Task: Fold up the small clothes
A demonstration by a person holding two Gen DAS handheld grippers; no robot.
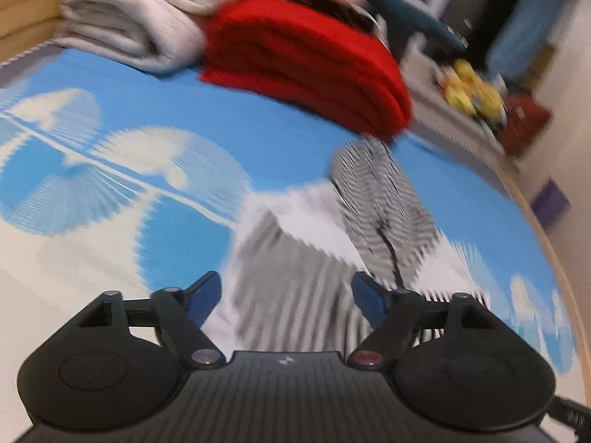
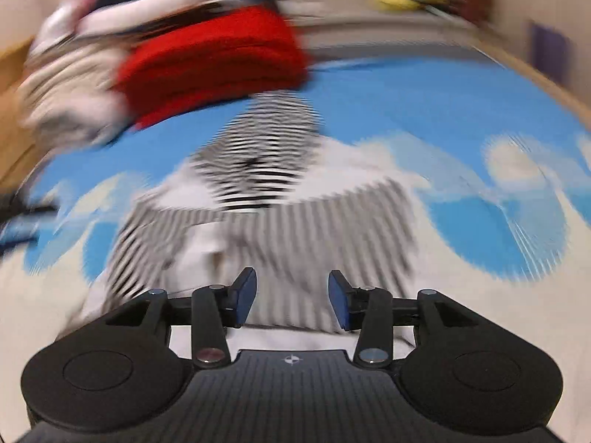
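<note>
Straight ahead of both sets of fingers lies the striped garment (image 1: 295, 258), spread on the blue-and-white cloud-print bed cover (image 1: 129, 118), and that is the relation my next move hangs on. From the left gripper (image 1: 286, 297) the cloth runs forward and slightly to the right, its paler wide-striped body nearest me and a darker, finely striped part (image 1: 380, 199) beyond it, reaching toward the folded red cloth (image 1: 306, 62). From the right gripper (image 2: 291, 295) the same garment (image 2: 280, 229) sits dead centre, its long axis running away from me, with the fine-striped end (image 2: 258, 155) at the far side just before the red stack (image 2: 214, 59).

Both pairs of fingers are released: the left stands wide apart, the right about half parted, and I see nothing pinched between either pair. The near edge of the garment passes under both grippers, so neither hand needs to travel far. I judge the right one slightly better lined up, since the cloth lies squarely between its fingers (image 2: 243, 295), while the left fingers (image 1: 205, 295) straddle only the garment's left portion.

Both views are heavily smeared, so I cannot tell exactly where the hems or any sleeves lie, nor whether the fine-striped part is a folded-over flap or a separate piece.

Behind the red cloth a pile of white folded towels (image 1: 140, 18) sits at the far left. My guess is that the next fold wants the near edge lifted and carried toward that far striped end.
</note>
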